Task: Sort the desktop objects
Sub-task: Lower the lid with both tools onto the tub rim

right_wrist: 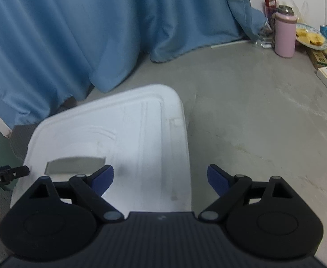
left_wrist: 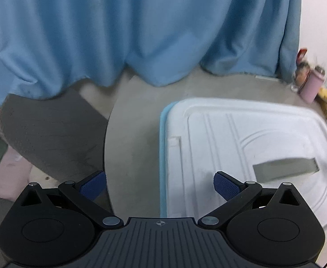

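A white plastic box lid (left_wrist: pixel 241 147) with a grey slot handle (left_wrist: pixel 286 169) lies flat on a blue box below my left gripper (left_wrist: pixel 160 186), which is open and empty over the lid's left edge. The lid also shows in the right wrist view (right_wrist: pixel 127 138). My right gripper (right_wrist: pixel 160 178) is open and empty above the lid's right edge. The tip of the left gripper (right_wrist: pixel 9 173) shows at the left of the right wrist view.
A blue curtain (left_wrist: pixel 118 33) hangs behind on the grey floor (right_wrist: pixel 252 111). A pink bottle (right_wrist: pixel 285 38), a plate of yellow food (right_wrist: pixel 311 36) and several small boxes (right_wrist: pixel 326 76) stand at the far right by the wall. A dark grey mat (left_wrist: pixel 51 134) lies left.
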`<state>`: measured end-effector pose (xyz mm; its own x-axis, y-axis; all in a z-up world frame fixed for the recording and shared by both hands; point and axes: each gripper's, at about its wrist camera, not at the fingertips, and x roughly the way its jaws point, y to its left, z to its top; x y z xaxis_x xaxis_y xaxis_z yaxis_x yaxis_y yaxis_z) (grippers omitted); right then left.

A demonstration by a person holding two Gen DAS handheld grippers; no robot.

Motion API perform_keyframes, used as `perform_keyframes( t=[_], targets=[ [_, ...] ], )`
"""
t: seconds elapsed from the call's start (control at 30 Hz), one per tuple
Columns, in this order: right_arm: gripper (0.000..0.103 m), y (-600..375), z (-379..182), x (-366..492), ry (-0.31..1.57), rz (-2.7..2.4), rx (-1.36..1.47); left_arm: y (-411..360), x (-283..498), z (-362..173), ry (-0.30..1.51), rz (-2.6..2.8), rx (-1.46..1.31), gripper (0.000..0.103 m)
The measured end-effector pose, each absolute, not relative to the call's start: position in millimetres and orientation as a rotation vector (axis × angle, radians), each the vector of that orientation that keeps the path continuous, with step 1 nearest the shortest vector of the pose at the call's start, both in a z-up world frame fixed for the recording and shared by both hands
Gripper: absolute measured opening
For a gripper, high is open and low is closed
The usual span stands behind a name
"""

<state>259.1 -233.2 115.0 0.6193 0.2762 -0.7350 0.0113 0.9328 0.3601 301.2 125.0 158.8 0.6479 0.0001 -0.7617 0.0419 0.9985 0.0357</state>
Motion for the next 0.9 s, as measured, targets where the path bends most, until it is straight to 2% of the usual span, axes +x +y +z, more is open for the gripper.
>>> perform_keyframes(
  t=[0.4, 0.57, 0.9],
  targets=[
    [0.091, -215, 104, 261, 0.954, 0.185, 0.349, 130, 304, 160, 0.903, -0.048, 0.045, 0.103],
    [0.086, -210, 105, 261, 0.952, 0.181, 0.341, 131, 302, 156, 0.906, -0.082, 0.036, 0.103],
    [0.085, -199, 109, 266, 0.942, 0.165, 0.302, 135, 313, 152, 0.903, -0.054, 0.054, 0.102]
  ],
)
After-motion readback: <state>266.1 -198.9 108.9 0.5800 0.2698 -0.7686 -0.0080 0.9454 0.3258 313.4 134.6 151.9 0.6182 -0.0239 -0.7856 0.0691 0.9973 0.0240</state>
